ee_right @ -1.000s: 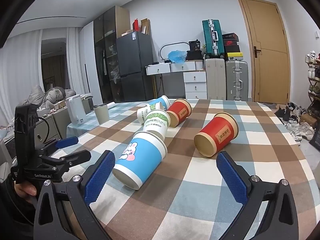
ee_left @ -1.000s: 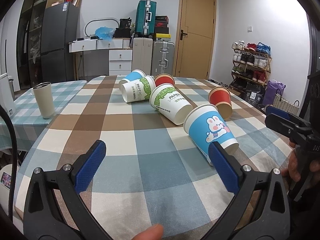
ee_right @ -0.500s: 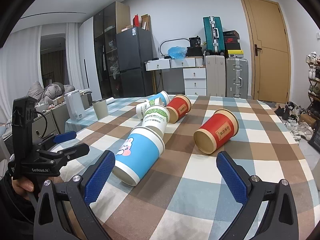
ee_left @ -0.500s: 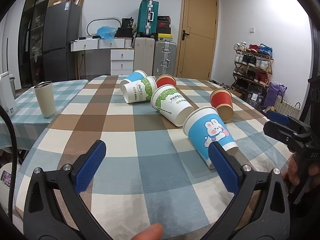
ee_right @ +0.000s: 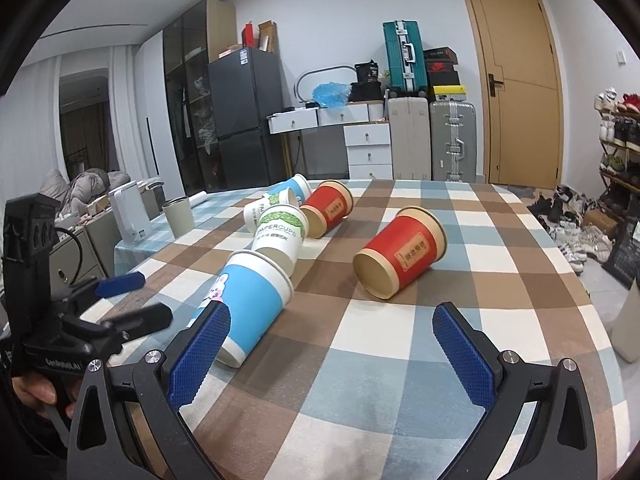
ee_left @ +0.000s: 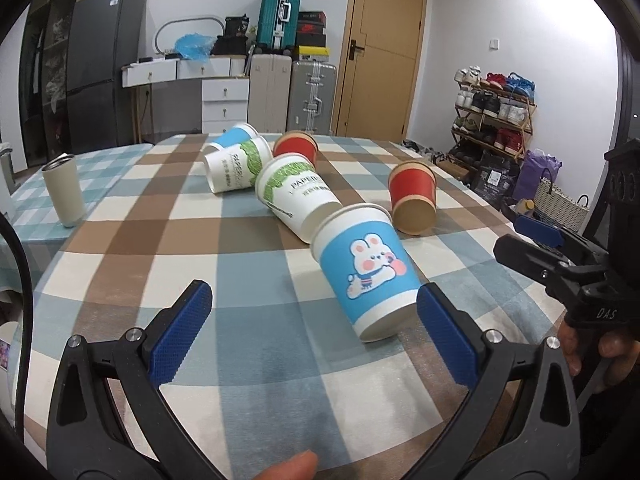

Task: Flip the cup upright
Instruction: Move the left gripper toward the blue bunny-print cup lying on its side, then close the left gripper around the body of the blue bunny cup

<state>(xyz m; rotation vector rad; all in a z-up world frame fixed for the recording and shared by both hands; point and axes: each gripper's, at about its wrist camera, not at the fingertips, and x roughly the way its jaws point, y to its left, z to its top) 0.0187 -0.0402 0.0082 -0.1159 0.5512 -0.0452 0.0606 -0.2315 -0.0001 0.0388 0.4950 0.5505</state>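
**Both grippers close in on the bunny cup, nothing gripped yet**

Six paper cups lie on their sides on the checked table [ee_left: 132, 248]. Nearest is the blue bunny cup [ee_left: 366, 268], base toward the person, mouth pointing away and touching the green-print white cup [ee_left: 298, 196] behind it. A red cup [ee_right: 402, 256] lies apart on the right side; another red, another white and another blue cup sit farther back. A beige tumbler [ee_left: 64, 190] stands upright on the side table.

Change over the last second: both views show the bunny cup larger and lower in frame, so both grippers have eased forward toward it. The cup itself has not shifted.

Left gripper [ee_left: 314, 336]: jaws wide, holding nothing; its right pad [ee_left: 444, 336] sits just beside the cup's base. Right gripper [ee_right: 330, 354]: jaws wide, holding nothing; its left pad [ee_right: 200, 354] overlaps the cup's base end in view, contact unclear.

Judgement: still approach phase. Bunny cup looks like the target; no flip begun. Light paper, likely to roll if nudged.
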